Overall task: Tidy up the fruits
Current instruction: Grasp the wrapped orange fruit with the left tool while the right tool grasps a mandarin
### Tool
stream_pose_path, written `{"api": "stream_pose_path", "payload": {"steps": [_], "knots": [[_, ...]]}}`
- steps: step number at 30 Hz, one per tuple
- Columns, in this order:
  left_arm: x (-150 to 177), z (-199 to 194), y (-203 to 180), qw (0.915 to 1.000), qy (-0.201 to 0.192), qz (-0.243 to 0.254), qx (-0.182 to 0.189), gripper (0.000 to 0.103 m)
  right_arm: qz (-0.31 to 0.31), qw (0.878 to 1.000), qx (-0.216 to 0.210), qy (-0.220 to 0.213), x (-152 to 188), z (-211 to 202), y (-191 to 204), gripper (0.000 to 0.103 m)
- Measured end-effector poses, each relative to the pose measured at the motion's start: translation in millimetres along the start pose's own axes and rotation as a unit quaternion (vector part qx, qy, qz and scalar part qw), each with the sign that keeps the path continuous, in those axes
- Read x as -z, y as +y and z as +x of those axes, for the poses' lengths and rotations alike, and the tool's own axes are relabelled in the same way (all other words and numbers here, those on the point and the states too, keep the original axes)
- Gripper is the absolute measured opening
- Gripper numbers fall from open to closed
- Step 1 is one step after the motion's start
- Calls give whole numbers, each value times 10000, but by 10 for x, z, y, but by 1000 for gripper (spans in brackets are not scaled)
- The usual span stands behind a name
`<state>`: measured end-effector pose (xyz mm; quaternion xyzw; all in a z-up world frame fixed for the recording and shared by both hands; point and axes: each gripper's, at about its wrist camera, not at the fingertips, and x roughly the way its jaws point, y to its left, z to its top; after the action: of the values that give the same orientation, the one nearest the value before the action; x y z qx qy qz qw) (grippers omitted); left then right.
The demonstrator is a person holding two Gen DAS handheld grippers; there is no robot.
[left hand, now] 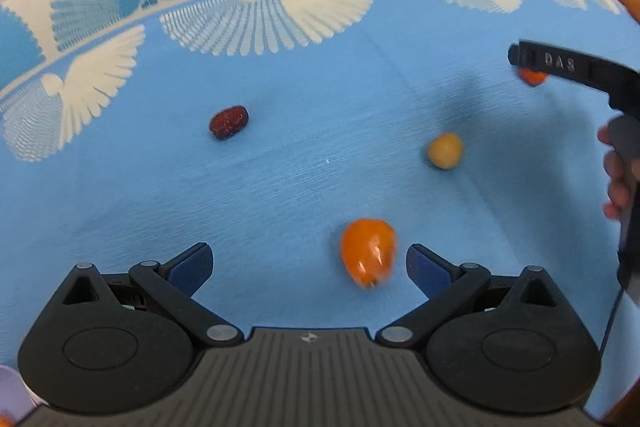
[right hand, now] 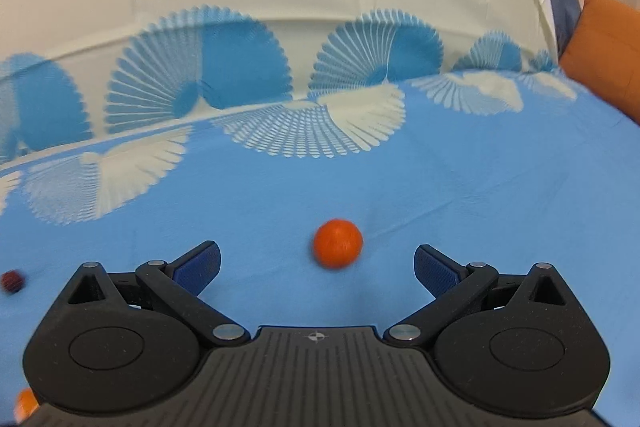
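Small fruits lie scattered on the blue cloth (left hand: 280, 187) with white fan patterns. Your left gripper (left hand: 309, 265) is spread wide, and the glossy orange oval fruit (left hand: 369, 251) sits between its fingers nearer the right one, blurred. Beyond lie a dark red wrinkled date (left hand: 229, 122) and a round yellow-tan fruit (left hand: 445, 150). Your right gripper (right hand: 317, 265) gapes too, with a round orange-red fruit (right hand: 338, 243) just ahead. In the left view that fruit is half hidden behind the gripper's black finger.
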<state>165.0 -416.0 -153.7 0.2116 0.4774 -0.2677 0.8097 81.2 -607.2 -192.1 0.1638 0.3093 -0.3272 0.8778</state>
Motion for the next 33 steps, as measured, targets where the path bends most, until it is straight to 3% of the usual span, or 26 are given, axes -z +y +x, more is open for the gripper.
{"api": "stream_pose_path", "payload": {"steps": [5, 6, 8, 15, 16, 18, 19, 20, 21, 24, 27, 33], "knots": [[1, 336, 51, 9994, 305, 110, 133, 103, -8, 9987, 167, 476, 71, 662, -31, 102], [14, 331, 82, 9995, 259, 14, 183, 103, 130, 9996, 161, 175, 124, 623, -47, 102], [34, 332, 104, 9996, 202, 28, 216, 103, 14, 9998, 212, 21, 188, 605, -17, 102], [71, 305, 99, 9997, 102, 46, 232, 101, 60, 9998, 190, 5, 195, 600, -28, 102], [77, 273, 77, 9996, 74, 65, 279, 95, 55, 9998, 195, 7, 197, 600, -29, 102], [74, 189, 34, 9989, -99, 192, 425, 69, 41, 9998, 209, 15, 190, 590, -39, 102], [74, 132, 17, 9983, -177, 285, 477, 33, 5, 9998, 200, 32, 175, 557, -35, 91], [70, 85, 5, 9984, -181, 334, 426, 35, -5, 9999, 136, -31, 165, 512, -23, 48], [74, 35, 17, 9985, -188, 291, 436, 35, -55, 9998, 153, -75, 146, 456, 7, 35], [127, -145, 125, 9982, -142, 118, 570, 35, -82, 9999, -16, 83, 104, 327, 75, 35], [282, -468, 329, 9987, -196, -24, 476, 35, -162, 9999, 13, 53, 108, 46, 143, 35], [812, -1170, 803, 9994, 38, -190, 270, 35, -268, 9985, -466, -111, 279, -1028, 379, 35]]}}
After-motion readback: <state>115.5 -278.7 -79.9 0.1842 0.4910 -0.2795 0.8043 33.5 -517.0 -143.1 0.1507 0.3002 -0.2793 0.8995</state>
